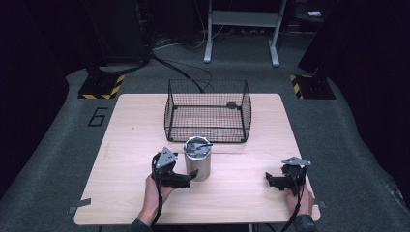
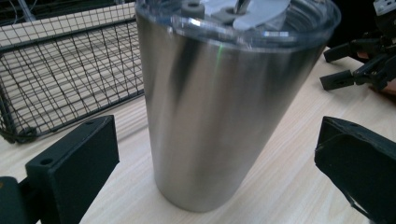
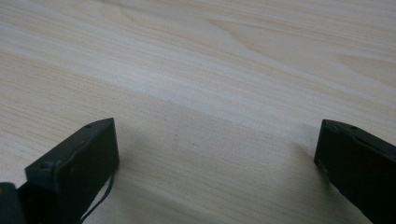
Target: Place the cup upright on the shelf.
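The steel tumbler [image 1: 197,161] stands upright on the wooden table [image 1: 121,145] just before the wire basket [image 1: 208,111], between the spread left gripper [image 1: 192,177] jaws, untouched; the right gripper [image 1: 269,180] gapes empty.

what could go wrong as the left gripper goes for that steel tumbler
The left gripper is open around the tumbler low on its body; the smooth, tapered steel could slip or tip on lifting. The wire basket stands just behind, so a push forward could knock the tumbler against it.
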`<control>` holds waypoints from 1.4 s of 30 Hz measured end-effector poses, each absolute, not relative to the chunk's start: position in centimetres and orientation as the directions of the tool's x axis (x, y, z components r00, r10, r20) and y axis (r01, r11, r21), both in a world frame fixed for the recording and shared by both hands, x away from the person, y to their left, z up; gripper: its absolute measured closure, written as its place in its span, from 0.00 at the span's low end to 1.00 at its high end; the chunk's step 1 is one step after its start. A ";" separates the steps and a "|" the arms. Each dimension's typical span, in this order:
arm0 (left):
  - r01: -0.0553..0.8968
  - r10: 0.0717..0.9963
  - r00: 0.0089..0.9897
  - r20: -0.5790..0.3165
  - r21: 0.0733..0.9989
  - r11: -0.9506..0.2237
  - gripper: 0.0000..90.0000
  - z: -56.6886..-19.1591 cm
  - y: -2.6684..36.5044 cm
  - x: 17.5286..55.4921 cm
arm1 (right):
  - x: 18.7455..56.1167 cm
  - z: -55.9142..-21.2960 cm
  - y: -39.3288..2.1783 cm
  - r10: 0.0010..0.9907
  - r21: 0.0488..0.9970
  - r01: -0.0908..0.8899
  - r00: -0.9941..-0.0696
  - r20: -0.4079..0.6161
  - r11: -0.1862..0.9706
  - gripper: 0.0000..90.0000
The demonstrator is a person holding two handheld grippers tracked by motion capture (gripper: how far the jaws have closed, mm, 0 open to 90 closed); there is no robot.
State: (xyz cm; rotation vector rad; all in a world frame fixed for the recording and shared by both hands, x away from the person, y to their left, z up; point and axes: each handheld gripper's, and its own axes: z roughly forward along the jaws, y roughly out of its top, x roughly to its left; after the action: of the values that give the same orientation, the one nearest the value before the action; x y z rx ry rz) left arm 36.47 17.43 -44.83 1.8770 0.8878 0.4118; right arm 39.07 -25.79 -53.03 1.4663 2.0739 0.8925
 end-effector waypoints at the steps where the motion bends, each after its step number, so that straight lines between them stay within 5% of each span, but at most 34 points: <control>1: 0.395 0.733 0.674 -0.096 0.885 -0.248 0.00 -44.7 17.3 36.6 | 39.1 -53.0 -25.8 0.942 0.723 0.654 -0.335 0.010 0.225 0.00; 42: 0.331 0.760 0.650 -0.033 0.912 -0.244 0.03 -44.5 13.0 39.8 | 39.1 -53.0 -25.8 0.942 0.722 0.654 -0.336 0.010 0.226 0.00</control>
State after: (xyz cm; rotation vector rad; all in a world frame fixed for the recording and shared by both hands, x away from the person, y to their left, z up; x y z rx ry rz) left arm 39.83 13.00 -44.53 1.8356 0.8692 0.5193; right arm 39.08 -25.78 -53.03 1.4675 2.0731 0.8938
